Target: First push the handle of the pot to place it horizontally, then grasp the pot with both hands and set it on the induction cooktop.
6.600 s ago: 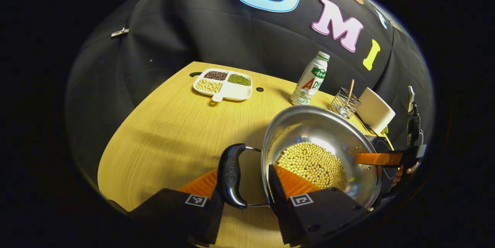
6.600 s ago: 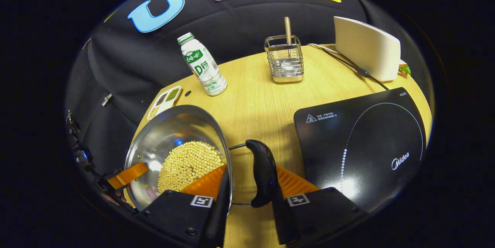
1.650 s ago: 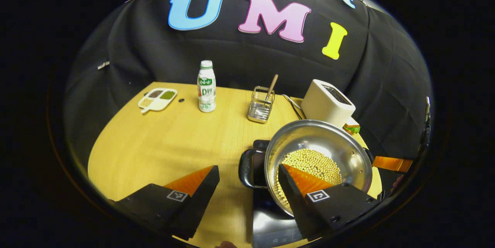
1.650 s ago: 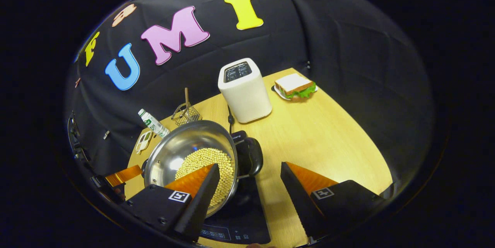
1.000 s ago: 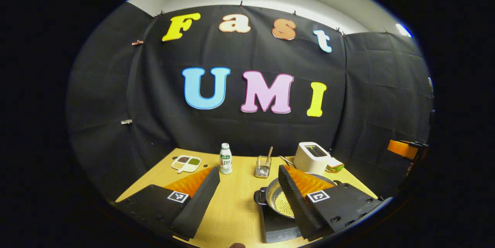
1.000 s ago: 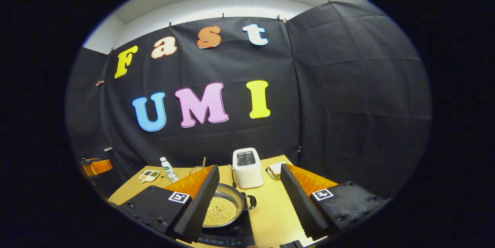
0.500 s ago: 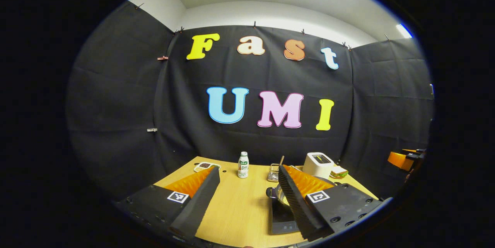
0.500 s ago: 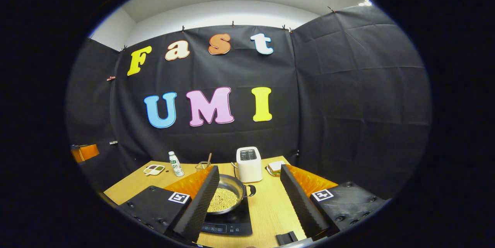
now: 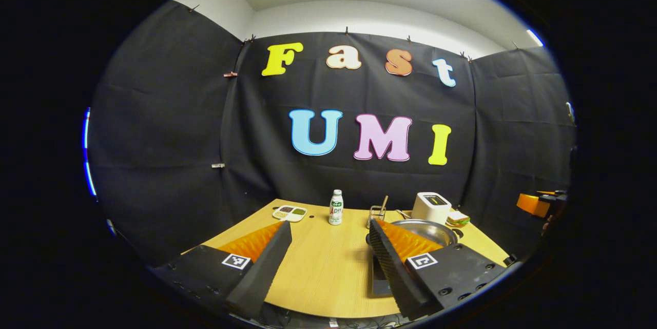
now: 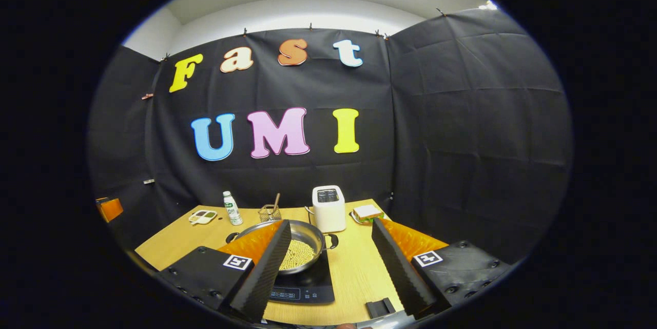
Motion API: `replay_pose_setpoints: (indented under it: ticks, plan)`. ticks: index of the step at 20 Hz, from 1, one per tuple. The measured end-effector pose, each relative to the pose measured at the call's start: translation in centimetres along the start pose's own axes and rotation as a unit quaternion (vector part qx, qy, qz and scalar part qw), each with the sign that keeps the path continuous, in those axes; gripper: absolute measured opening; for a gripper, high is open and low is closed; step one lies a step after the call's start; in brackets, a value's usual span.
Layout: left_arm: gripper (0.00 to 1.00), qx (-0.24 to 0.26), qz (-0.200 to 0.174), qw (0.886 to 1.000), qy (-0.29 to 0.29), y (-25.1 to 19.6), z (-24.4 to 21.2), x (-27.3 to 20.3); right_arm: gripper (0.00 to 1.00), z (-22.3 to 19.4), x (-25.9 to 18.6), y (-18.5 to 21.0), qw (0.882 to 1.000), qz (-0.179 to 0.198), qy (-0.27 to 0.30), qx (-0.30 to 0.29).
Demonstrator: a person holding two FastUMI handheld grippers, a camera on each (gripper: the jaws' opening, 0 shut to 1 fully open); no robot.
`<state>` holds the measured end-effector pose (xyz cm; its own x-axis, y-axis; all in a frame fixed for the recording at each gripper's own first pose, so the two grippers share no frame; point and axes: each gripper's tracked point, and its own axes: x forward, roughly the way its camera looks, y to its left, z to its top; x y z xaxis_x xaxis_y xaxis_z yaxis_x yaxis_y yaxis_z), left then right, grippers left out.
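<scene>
A steel pot [image 10: 303,244] holding yellow beans sits on the black induction cooktop [image 10: 305,283], its side handles lying flat to left and right. In the left gripper view the pot [image 9: 428,230] is partly hidden behind my right finger. My left gripper [image 9: 328,262] is open, well back from the table and holding nothing. My right gripper [image 10: 328,262] is open too, drawn back over the table's near edge, apart from the pot. At the far right of the left gripper view the other gripper [image 9: 539,205] shows small.
On the wooden table [image 10: 169,244] stand a white toaster [image 10: 328,208], a sandwich on a plate [image 10: 367,213], a wire utensil holder [image 10: 269,212], a white bottle [image 10: 231,208] and a divided dish of beans [image 10: 201,216]. A small black block [image 10: 380,308] lies at the near edge.
Both grippers let go of the pot's handles after setting it on the cooktop, then pulled back and tilted up, so the table now looks small and far.
</scene>
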<state>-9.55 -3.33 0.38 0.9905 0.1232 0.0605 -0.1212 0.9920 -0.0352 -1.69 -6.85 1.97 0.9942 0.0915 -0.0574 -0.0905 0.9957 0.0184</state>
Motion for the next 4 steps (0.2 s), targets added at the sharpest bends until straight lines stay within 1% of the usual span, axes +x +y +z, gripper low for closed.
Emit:
replay_pose_setpoints:
  ticks: [2,4]
  plan:
    - [0.95,0.002,-0.001,1.000,0.000,-0.1,-0.1,-0.5,1.00,-0.4,0.2,1.3,1.000,0.017,0.010,0.003]
    - [0.95,0.005,0.001,1.000,0.001,0.1,-0.2,-0.9,0.98,-0.6,0.4,2.1,0.999,0.028,0.017,0.003]
